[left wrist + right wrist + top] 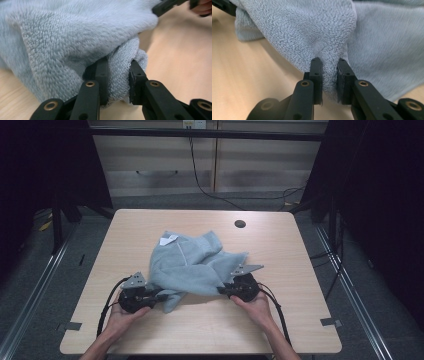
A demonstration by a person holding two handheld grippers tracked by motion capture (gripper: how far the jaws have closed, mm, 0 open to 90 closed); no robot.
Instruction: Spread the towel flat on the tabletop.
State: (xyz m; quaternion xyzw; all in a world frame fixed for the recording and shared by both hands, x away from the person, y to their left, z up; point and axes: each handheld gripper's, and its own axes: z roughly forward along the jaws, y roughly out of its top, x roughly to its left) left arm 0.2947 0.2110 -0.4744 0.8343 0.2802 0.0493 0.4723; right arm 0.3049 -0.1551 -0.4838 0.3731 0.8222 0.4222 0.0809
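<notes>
A light blue-grey fleece garment lies crumpled in the middle of the wooden table, a white label showing at its far left. My left gripper is shut on the garment's near left corner; in the left gripper view the jaws pinch a fold of fleece. My right gripper is shut on the near right edge, and the right gripper view has a fold of the garment squeezed between its jaws. Both held edges sit just above the tabletop.
A dark round hole sits in the table near its far right. Bare wood lies between my hands and the near edge. Pieces of tape mark the near corners. Cables trail across the floor behind the table.
</notes>
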